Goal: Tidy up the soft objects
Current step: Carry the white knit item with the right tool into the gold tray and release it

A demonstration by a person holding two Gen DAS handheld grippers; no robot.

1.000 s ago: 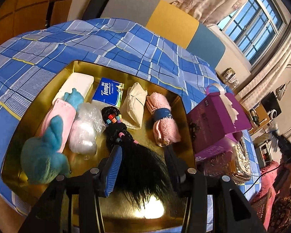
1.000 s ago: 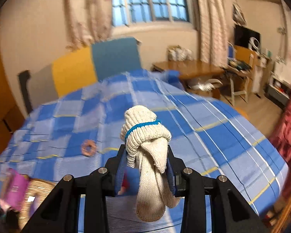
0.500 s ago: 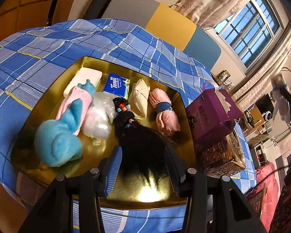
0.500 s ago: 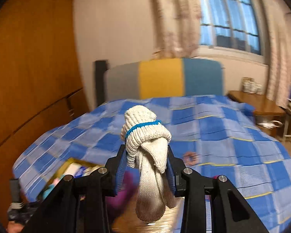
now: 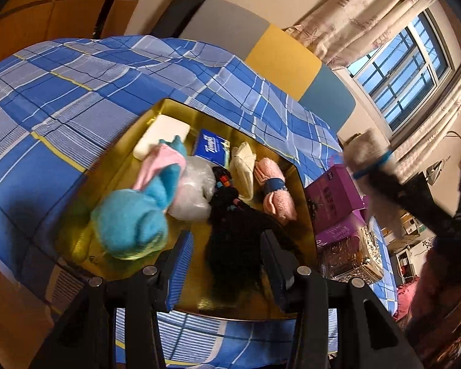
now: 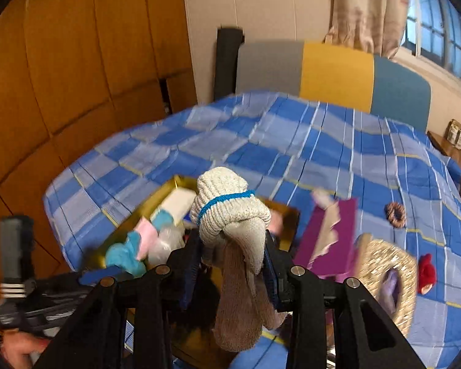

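Observation:
A gold tray [image 5: 113, 166] lies on the blue plaid bed and holds several soft things: a blue and pink plush [image 5: 132, 215], a clear bag [image 5: 193, 190], a rolled pink towel [image 5: 275, 190] and a black wig [image 5: 236, 230] with coloured beads. My left gripper [image 5: 226, 240] stands open at the tray's near edge, with the wig's loose end between its fingers but not pinched. My right gripper [image 6: 233, 264] is shut on a beige knit bundle [image 6: 230, 212] tied with a blue band. It hangs above the tray's near right side, and shows blurred in the left wrist view as a knit bundle [image 5: 365, 153].
A purple box [image 6: 329, 240] and a woven basket [image 6: 384, 276] sit right of the tray. A brown scrunchie [image 6: 395, 213] and a red soft item [image 6: 427, 272] lie farther right on the bed. A wooden wardrobe stands left, a padded headboard behind.
My right gripper has swung left with the knit bundle, from facing the window to over the tray. My left gripper has drawn back from the tray; the wig stayed lying there.

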